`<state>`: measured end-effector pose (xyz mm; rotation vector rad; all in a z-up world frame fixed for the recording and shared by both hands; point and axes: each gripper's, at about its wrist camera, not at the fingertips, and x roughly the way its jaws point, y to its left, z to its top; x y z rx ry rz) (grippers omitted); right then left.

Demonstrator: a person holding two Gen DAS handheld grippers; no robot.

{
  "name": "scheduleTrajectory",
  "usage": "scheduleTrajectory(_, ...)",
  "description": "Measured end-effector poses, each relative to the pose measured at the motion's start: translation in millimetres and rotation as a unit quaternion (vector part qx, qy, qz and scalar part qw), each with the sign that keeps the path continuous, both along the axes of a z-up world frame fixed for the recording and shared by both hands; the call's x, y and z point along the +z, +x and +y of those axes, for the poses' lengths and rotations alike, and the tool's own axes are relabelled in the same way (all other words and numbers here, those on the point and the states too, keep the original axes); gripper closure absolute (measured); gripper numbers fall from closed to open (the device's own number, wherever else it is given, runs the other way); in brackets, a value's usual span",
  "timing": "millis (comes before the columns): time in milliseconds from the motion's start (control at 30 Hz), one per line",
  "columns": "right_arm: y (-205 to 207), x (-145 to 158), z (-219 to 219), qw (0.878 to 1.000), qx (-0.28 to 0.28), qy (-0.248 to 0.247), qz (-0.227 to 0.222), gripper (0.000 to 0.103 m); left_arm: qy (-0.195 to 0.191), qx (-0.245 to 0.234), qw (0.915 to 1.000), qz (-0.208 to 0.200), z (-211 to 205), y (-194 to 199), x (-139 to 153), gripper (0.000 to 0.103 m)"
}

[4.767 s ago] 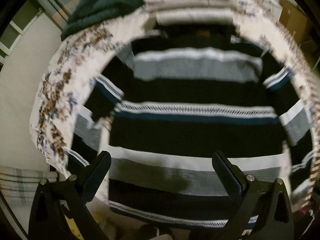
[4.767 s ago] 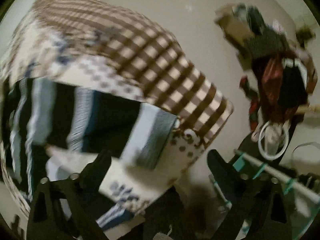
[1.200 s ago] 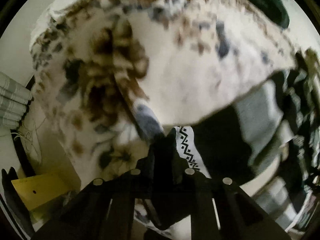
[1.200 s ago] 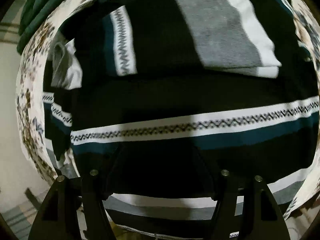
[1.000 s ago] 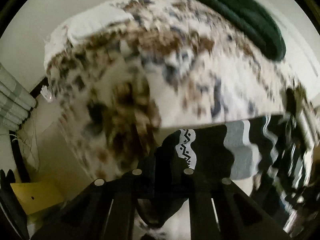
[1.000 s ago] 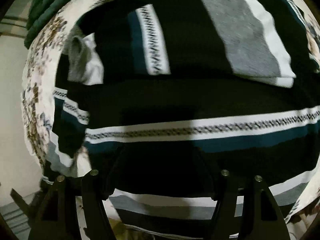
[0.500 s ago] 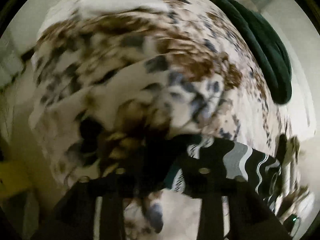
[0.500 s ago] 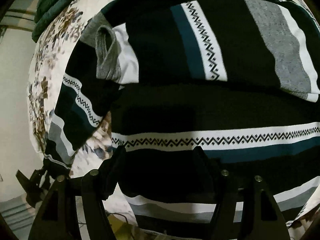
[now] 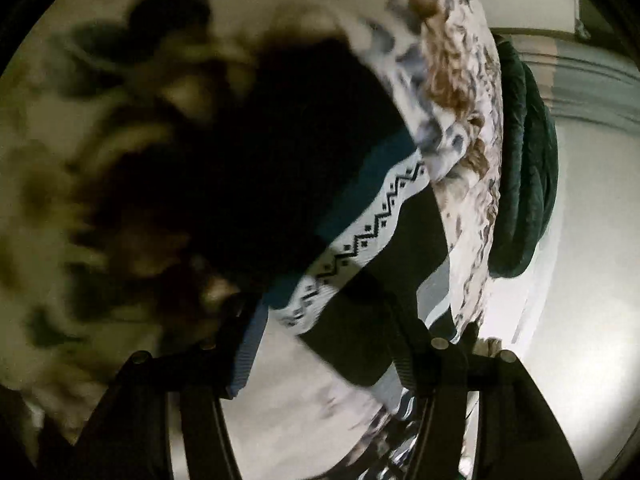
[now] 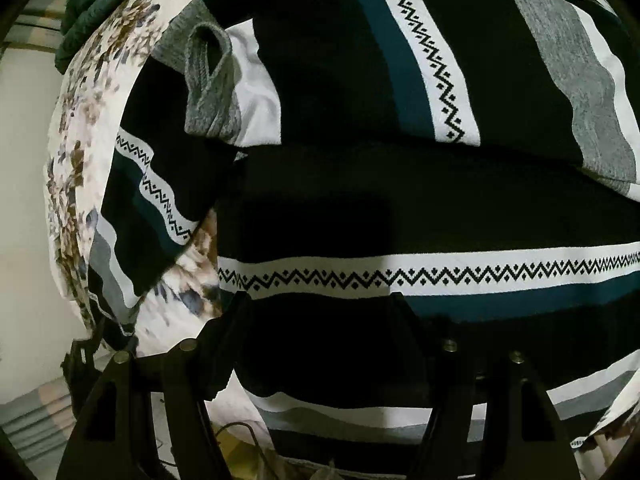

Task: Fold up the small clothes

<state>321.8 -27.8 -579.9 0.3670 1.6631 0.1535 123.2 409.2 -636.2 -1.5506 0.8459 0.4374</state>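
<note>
Bed cover [image 10: 76, 184]: white floral fabric, spread under everything; it fills the blurred left half of the left wrist view.
Sweater [image 10: 400, 200]: striped knit in black, teal, grey and white with zigzag bands, lying flat on the cover; one sleeve is folded across the chest.
Green garment [image 9: 524, 160]: dark, rolled, at the far edge of the cover, well apart from the sweater.
Left sleeve [image 10: 148, 208]: lies slack along the sweater's side, not yet folded in.
Handling: soft, limp, fairly thick knit; likely to sag and drag. Best pinched at a cuff, hem edge or shoulder seam.
Left gripper [image 9: 320, 320]: jaws have just been opening; sleeve fabric lies between them, no longer clamped.
Right gripper [image 10: 320, 312]: jaws spread over the sweater's lower body, grasping nothing.
</note>
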Motion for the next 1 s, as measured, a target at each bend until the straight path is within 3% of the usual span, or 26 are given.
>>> scheduleTrajectory(67, 1, 0, -3, 1.0, -0.008, -0.004, 0.001, 0.032, 0.027, 0.015, 0.9994, 0.016, 0, 8, 3, 0.051)
scheduleTrajectory(100, 1, -1, -5, 1.0, -0.012, -0.004, 0.001, 0.032, 0.046, 0.029, 0.9983, 0.023, 2, 10, 10, 0.06)
scheduleTrajectory(133, 1, 0, -8, 1.0, -0.016, -0.004, 0.0, 0.032, 0.056, 0.035, 0.9975, 0.026, 3, 11, 14, 0.072)
scheduleTrajectory(167, 1, 1, -12, 1.0, -0.02, -0.005, -0.003, 0.032, 0.074, 0.037, 0.9959, 0.035, 6, 14, 20, 0.095)
scheduleTrajectory(300, 0, 1, -26, 1.0, -0.027, -0.001, -0.01, 0.032, 0.143, 0.032, 0.9879, 0.05, 12, 21, 51, 0.098)
scheduleTrajectory(400, -1, -1, -41, 0.999, -0.037, 0.005, -0.013, 0.032, 0.212, -0.001, 0.9756, 0.057, 4, 37, 83, 0.098)
scheduleTrajectory(433, -1, -1, -47, 0.999, -0.043, 0.007, -0.014, 0.032, 0.239, -0.015, 0.969, 0.06, 0, 43, 94, 0.098)
scheduleTrajectory(467, -1, -1, -54, 0.999, -0.048, 0.009, -0.016, 0.032, 0.281, -0.038, 0.957, 0.06, -10, 53, 115, 0.098)
scheduleTrajectory(567, 0, 5, -80, 0.998, -0.066, 0.013, -0.022, 0.032, 0.356, -0.087, 0.9288, 0.052, -38, 71, 153, 0.098)
scheduleTrajectory(700, 4, 19, -119, 0.996, -0.08, 0.012, -0.041, 0.032, 0.428, -0.175, 0.8867, 0.016, -101, 126, 206, 0.098)
scheduleTrajectory(833, 7, 30, -173, 0.993, -0.103, 0.003, -0.054, 0.032, 0.44, -0.256, 0.86, -0.028, -181, 181, 225, 0.098)
scheduleTrajectory(933, 6, 35, -215, 0.991, -0.122, -0.009, -0.06, 0.032, 0.422, -0.334, 0.8396, -0.073, -265, 220, 224, 0.098)
scheduleTrajectory(1000, 5, 38, -240, 0.988, -0.138, -0.015, -0.065, 0.032, 0.404, -0.393, 0.8198, -0.101, -333, 241, 216, 0.098)
